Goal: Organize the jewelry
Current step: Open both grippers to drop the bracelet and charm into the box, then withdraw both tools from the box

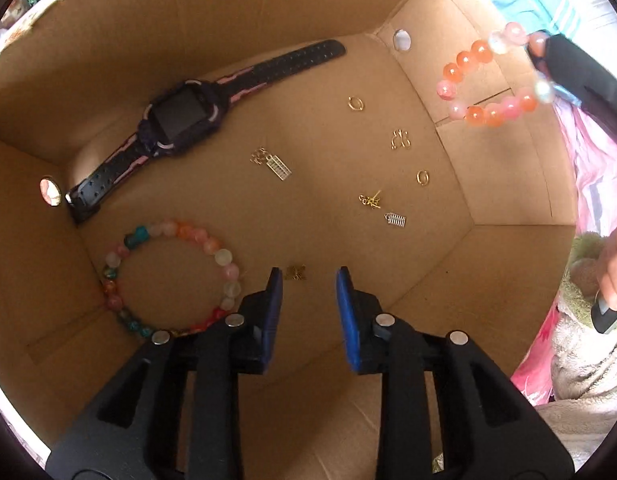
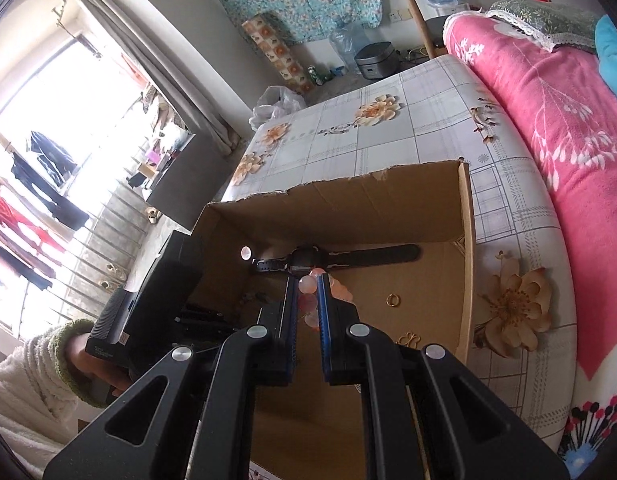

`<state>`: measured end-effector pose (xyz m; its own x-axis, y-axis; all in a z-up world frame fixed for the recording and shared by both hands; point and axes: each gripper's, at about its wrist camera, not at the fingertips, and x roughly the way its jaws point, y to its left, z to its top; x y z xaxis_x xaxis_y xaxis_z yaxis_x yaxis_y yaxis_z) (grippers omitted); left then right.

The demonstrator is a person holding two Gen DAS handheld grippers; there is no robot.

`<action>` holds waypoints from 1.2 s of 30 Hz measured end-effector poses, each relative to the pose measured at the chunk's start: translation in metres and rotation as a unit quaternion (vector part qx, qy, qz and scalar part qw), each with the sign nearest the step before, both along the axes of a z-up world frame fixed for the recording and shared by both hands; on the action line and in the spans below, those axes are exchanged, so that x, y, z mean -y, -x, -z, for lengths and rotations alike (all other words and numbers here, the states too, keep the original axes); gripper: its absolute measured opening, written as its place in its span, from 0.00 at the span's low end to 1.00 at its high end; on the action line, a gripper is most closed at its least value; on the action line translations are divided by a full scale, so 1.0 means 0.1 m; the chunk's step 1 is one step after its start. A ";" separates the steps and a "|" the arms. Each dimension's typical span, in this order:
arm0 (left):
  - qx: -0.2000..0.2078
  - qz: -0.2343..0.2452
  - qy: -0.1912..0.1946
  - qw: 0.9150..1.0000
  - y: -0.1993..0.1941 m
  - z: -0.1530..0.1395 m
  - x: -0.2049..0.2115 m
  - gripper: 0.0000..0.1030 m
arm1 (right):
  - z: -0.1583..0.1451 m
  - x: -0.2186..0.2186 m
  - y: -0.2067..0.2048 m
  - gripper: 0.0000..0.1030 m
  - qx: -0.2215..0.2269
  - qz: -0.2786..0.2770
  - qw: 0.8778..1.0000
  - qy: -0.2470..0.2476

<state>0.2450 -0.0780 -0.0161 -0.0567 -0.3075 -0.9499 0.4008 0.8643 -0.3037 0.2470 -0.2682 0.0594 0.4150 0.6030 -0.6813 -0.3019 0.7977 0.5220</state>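
My left gripper [image 1: 308, 280] is open and empty, low inside a cardboard box [image 1: 228, 8], just above a small gold charm [image 1: 295, 273] on the box floor. A black and pink watch [image 1: 180, 120] and a multicoloured bead bracelet [image 1: 168, 276] lie in the box with several small gold rings and charms [image 1: 355, 103]. My right gripper [image 2: 308, 280] is shut on a pink and orange bead bracelet [image 2: 308, 284]. In the left wrist view that bracelet [image 1: 488, 76] hangs from the right gripper [image 1: 542, 62] above the box's right wall.
The box [image 2: 466, 248] sits on a table with a floral cloth [image 2: 388, 128]. A pink blanket [image 2: 568, 128] lies to the right. The box walls have round holes [image 1: 401, 39]. A person's sleeve and hand [image 2: 80, 356] hold the left gripper beside the box.
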 end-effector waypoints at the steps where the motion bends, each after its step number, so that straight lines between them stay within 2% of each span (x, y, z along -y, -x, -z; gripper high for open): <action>1: 0.009 -0.005 0.004 1.000 0.02 -0.04 -0.03 0.29 | 0.01 -0.01 0.00 0.10 -0.004 0.000 1.000 0.000; 6: 0.075 -0.029 0.047 0.996 0.26 -0.36 -0.23 0.44 | 0.08 -0.09 -0.09 0.10 -0.034 -0.005 0.999 0.013; 9: 0.136 -0.051 0.071 0.987 0.51 -0.60 -0.39 0.54 | 0.14 -0.20 -0.16 0.10 -0.050 -0.014 0.998 0.035; 12: 0.195 -0.083 0.091 0.973 0.80 -0.79 -0.58 0.60 | 0.22 -0.35 -0.27 0.10 -0.065 -0.025 0.996 0.062; 17: 0.235 -0.133 0.126 0.954 1.11 -0.93 -0.83 0.64 | 0.38 -0.53 -0.46 0.10 -0.103 -0.039 0.989 0.096; 19: 0.246 -0.150 0.128 0.949 1.21 -0.96 -0.92 0.65 | 0.49 -0.63 -0.50 0.10 -0.118 -0.047 0.981 0.147; 21: 0.248 -0.157 0.127 0.947 1.14 -0.92 -1.02 0.66 | 0.59 -0.65 -0.50 0.11 -0.134 -0.045 0.974 0.179; 24: 0.247 -0.167 0.132 0.945 1.22 -0.88 -1.08 0.66 | 0.64 -0.60 -0.44 0.11 -0.154 -0.044 0.973 0.169; 28: 0.264 -0.165 0.137 0.940 1.32 -0.89 -1.12 0.66 | 0.49 -0.48 -0.31 0.11 -0.142 -0.029 0.980 0.139; 31: 0.283 -0.166 0.125 0.936 1.35 -0.89 -1.08 0.68 | 0.29 -0.35 -0.17 0.12 -0.122 -0.010 0.987 0.105; 34: 0.309 -0.168 0.117 0.929 1.43 -0.96 -1.06 0.72 | 0.03 -0.19 0.06 0.25 -0.084 0.018 0.994 0.073; 36: 0.333 -0.174 0.106 0.921 1.49 -1.04 -1.05 0.80 | -0.12 -0.13 0.25 0.28 -0.050 0.032 0.996 0.063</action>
